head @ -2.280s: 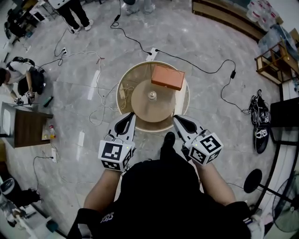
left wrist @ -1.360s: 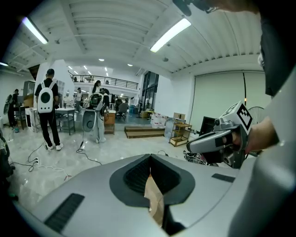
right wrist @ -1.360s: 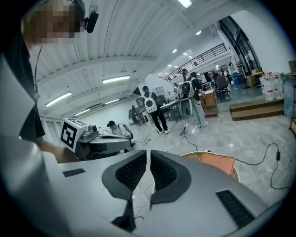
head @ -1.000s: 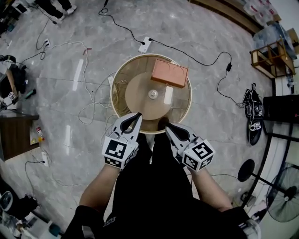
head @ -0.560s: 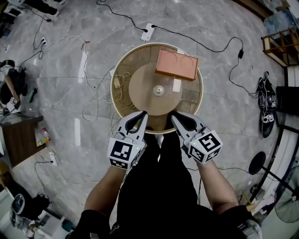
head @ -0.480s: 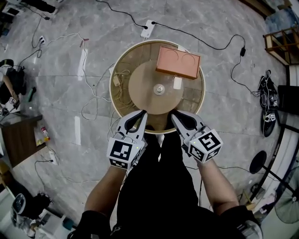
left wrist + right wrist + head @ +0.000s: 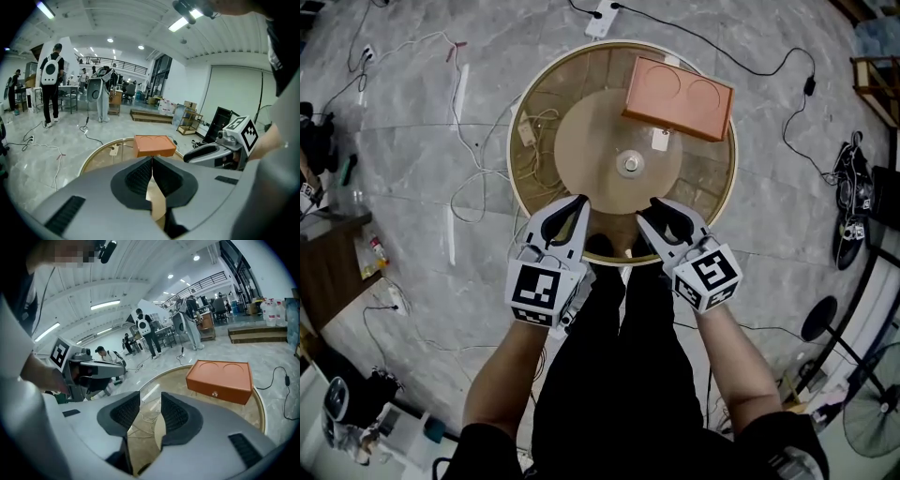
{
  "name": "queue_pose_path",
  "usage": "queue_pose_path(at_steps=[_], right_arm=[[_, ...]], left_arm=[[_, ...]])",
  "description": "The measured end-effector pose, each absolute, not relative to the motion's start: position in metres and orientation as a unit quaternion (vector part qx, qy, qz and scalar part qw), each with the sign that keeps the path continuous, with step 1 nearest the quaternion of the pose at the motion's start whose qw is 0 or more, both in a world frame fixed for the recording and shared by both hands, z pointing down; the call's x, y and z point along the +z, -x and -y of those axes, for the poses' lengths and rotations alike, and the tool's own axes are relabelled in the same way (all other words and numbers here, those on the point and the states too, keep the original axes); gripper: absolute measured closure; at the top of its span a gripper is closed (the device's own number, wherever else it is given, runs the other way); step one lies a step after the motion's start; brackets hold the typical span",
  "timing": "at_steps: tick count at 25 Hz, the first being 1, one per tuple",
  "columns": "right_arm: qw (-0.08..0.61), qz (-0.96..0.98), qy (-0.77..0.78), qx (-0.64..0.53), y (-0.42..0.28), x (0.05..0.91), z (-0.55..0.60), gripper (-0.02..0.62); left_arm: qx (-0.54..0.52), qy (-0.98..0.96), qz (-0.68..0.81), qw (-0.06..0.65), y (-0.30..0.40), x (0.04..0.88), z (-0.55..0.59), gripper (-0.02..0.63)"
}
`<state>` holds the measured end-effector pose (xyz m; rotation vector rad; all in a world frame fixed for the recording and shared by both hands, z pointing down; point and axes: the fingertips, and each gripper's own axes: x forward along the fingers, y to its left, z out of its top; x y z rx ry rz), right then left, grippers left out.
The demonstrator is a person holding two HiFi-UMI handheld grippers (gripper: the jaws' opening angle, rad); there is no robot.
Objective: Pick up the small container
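Lying flat, orange container (image 7: 680, 97) w/ long axis L-R, rt end nearer.

My head camera looks steeply down, from well above, on the round glass-topped table with a wooden disc (image 7: 517, 183). The cameras on my left gripper (image 7: 579, 201) and right gripper (image 7: 649, 212) sit close behind the jaws and face low across that table into the hall. All three views share the flat orange rectangular box (image 7: 678, 97). Each gripper view catches the other gripper at its edge.
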<state>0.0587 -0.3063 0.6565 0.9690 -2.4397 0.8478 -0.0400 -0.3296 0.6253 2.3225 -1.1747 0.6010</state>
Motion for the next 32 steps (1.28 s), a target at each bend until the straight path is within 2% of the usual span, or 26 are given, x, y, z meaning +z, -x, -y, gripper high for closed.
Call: queue_pose_path(at_steps=[13,21,27,32], right_arm=[[0.209,0.869,-0.355,0.273,-0.049,0.762,0.332,0.375],[0.21,0.868,-0.364,0.263,-0.057,0.796,0.347,0.324],[0.204,0.871,-0.368,0.253,-0.053,0.805,0.356,0.237],[0.202,0.876,-0.36,0.25,-0.046,0.815,0.363,0.219]], left_arm=[[0.208,-0.837,0.441,0.248,0.058,0.731,0.34,0.588],[0.209,-0.835,0.439,0.257,0.05,0.76,0.345,0.588],[0.21,-0.829,0.445,0.266,0.052,0.77,0.35,0.589],[0.211,-0.826,0.448,0.269,0.054,0.777,0.353,0.589]])
